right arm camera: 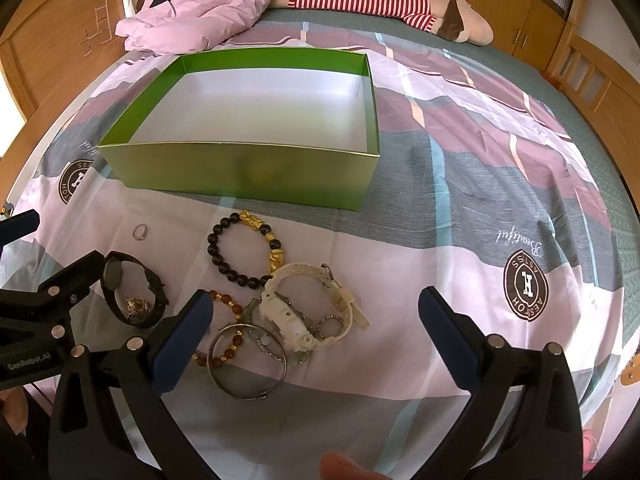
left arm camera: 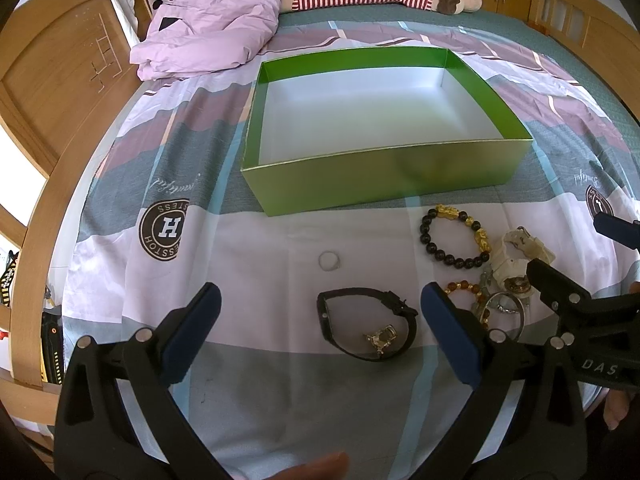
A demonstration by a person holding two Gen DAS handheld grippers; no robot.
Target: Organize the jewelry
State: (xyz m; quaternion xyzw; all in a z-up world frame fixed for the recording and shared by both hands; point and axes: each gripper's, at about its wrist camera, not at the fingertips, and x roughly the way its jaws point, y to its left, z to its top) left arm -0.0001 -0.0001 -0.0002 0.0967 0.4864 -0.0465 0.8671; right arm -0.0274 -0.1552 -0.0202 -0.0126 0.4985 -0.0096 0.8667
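Both claws wide open, nothing held. Left claw (left arm camera: pixel 320 328) and right claw (right arm camera: pixel 316 328) hover low over the near part of the bed (left arm camera: pixel 260 392), side by side.

Nearest to the left claw: black watch (left arm camera: pixel 366 326), strap looped, lying just ahead and slightly right of centre between the fingers, closer to the right finger (left arm camera: pixel 448 332). A small gold charm (left arm camera: pixel 380 338) sits inside the loop. Loop's long axis runs roughly left-right across the claw's opening, so closing on it as-is would take the strap end-on; I'd judge a turn of the wrist or a pinch on the near strap works better.

Nearest to the right claw: the pile. Metal bangle (right arm camera: pixel 250 360) in front, amber bead bracelet (right arm camera: pixel 228 332) partly under it by the left finger (right arm camera: pixel 184 332), white watch (right arm camera: pixel 308 312) on top of small rings and a chain. All left of the claw's centre; right half of the opening is over bare sheet.

Further out: black-and-gold bead bracelet (right arm camera: pixel 248 248) lying flat, clear of the pile apart from touching the white watch. Small silver ring (left arm camera: pixel 329 260) alone, ahead of the left claw.

Farthest: green box (left arm camera: pixel 384 176), open, no jewelry in it, straight ahead of the left claw and ahead-left of the right.

Nothing sorted yet. Left claw owns the black watch; right owns the pile.
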